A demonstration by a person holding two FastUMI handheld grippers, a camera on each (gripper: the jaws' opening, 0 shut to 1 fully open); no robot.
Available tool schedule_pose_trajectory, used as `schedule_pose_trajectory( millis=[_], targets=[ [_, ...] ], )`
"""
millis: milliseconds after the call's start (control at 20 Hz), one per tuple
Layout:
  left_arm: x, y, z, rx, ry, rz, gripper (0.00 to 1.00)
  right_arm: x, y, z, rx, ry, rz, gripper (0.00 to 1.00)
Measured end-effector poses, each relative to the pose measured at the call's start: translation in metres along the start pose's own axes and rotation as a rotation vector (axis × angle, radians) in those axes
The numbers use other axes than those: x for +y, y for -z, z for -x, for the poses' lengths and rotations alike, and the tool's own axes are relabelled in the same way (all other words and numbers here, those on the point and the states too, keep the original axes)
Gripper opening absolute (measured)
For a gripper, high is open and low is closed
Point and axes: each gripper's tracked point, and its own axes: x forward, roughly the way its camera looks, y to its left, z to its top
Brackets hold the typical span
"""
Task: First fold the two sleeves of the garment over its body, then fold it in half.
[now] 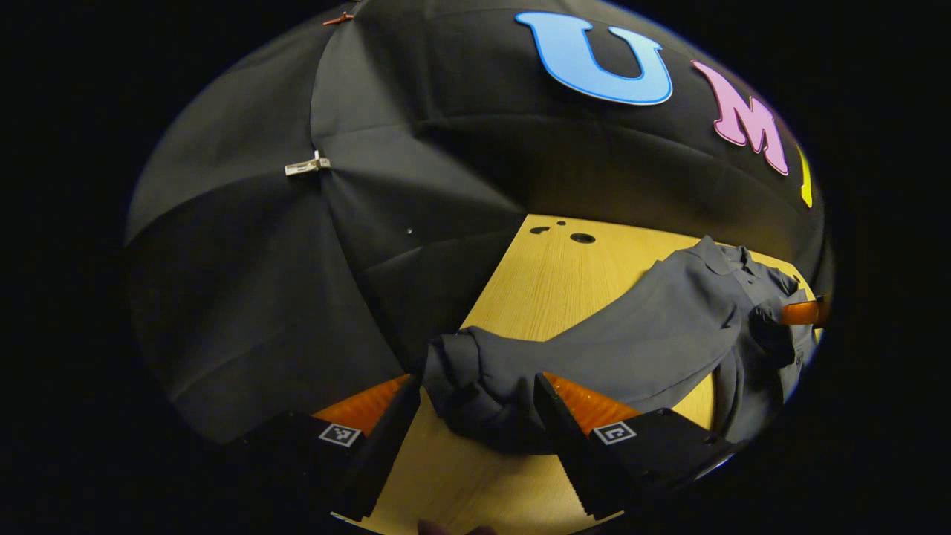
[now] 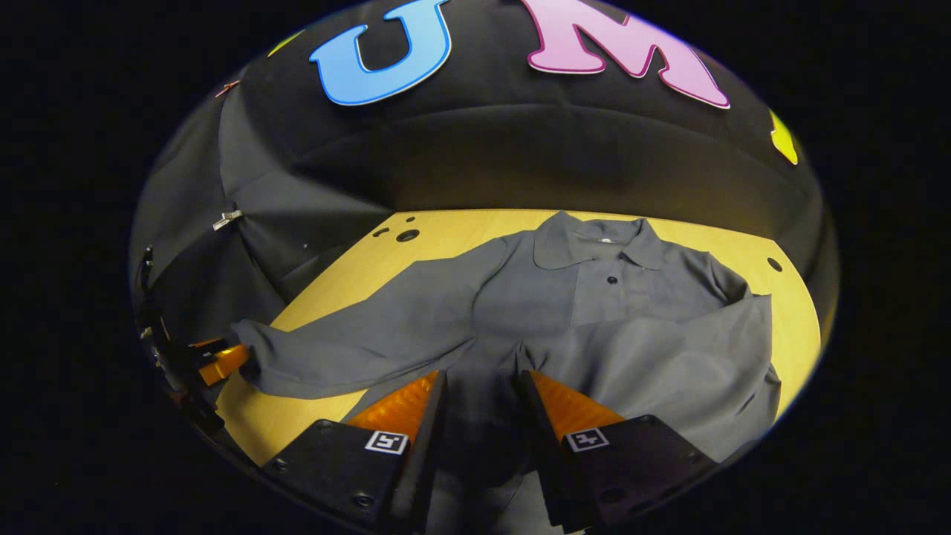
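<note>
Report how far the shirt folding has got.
Done: one sleeve lies folded across the shirt body. In hand: the left gripper straddles the other sleeve's cuff, still stretched out sideways on the table. Left: fold that sleeve over, then halve the shirt.

**Legible text and markings**

No readable words, brands or numbers appear on any object. The sole markings are small square black-and-white coded tags (image 1: 339,435), one on each finger mount of both grippers, seen in the left gripper view and the right gripper view; they carry patterns, not characters.
</note>
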Motion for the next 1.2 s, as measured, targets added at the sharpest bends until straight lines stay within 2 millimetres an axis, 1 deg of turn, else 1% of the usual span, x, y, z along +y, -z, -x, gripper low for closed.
schedule_pose_trajectory(
  millis=[50,150,250,400,500,550,600,650,700,750,800,900,950,1000,1050,1100,1150,1200],
  targets=[
    [0.002,0.001,-0.003,0.009,-0.005,-0.003,0.98,-0.004,-0.002,0.007,-0.008,0.008,0.002,0.63],
    [0.002,0.004,-0.006,0.025,-0.004,-0.012,0.98,-0.013,-0.002,0.021,-0.018,0.025,0.008,0.64],
    [0.001,0.012,-0.014,0.061,0.0,-0.014,0.98,-0.023,0.001,0.037,-0.02,0.043,0.01,0.64],
    [0.001,0.018,-0.019,0.091,0.007,-0.009,0.98,-0.042,0.011,0.063,-0.014,0.067,0.007,0.64],
    [-0.001,0.029,-0.024,0.132,0.012,-0.002,0.98,-0.058,0.017,0.082,-0.01,0.088,0.012,0.64],
    [-0.004,0.035,-0.024,0.159,0.023,0.012,0.97,-0.065,0.02,0.091,-0.009,0.097,0.009,0.64],
    [-0.009,0.033,-0.027,0.148,0.037,0.031,0.96,-0.074,0.022,0.1,-0.01,0.11,0.007,0.64],
    [-0.012,0.037,-0.024,0.163,0.038,0.021,0.89,-0.082,0.025,0.11,-0.011,0.12,0.003,0.64],
    [-0.018,0.034,-0.024,0.167,0.061,0.008,0.82,-0.09,0.027,0.119,-0.014,0.134,0.002,0.64],
    [-0.024,0.035,-0.025,0.171,0.081,-0.017,0.72,-0.098,0.029,0.128,-0.017,0.147,-0.003,0.64],
    [-0.03,0.034,-0.025,0.177,0.096,-0.04,0.56,-0.105,0.031,0.136,-0.02,0.16,-0.009,0.64],
    [-0.031,0.028,-0.021,0.175,0.053,-0.079,0.23,-0.119,0.036,0.151,-0.029,0.182,-0.027,0.64],
    [-0.028,0.025,-0.019,0.169,0.03,-0.088,0.13,-0.126,0.038,0.158,-0.032,0.193,-0.037,0.64],
    [-0.028,0.018,-0.015,0.153,0.012,-0.09,0.1,-0.134,0.039,0.165,-0.037,0.203,-0.045,0.64],
    [-0.033,0.011,-0.007,0.134,0.008,-0.087,0.08,-0.141,0.042,0.171,-0.04,0.213,-0.052,0.64],
    [-0.038,0.001,0.0,0.108,0.009,-0.089,0.08,-0.148,0.044,0.176,-0.042,0.221,-0.058,0.64],
    [-0.045,-0.01,0.008,0.08,0.013,-0.102,0.12,-0.156,0.046,0.182,-0.044,0.228,-0.064,0.64],
    [-0.051,-0.021,0.016,0.055,0.015,-0.121,0.08,-0.165,0.048,0.187,-0.045,0.236,-0.068,0.64]
  ],
)
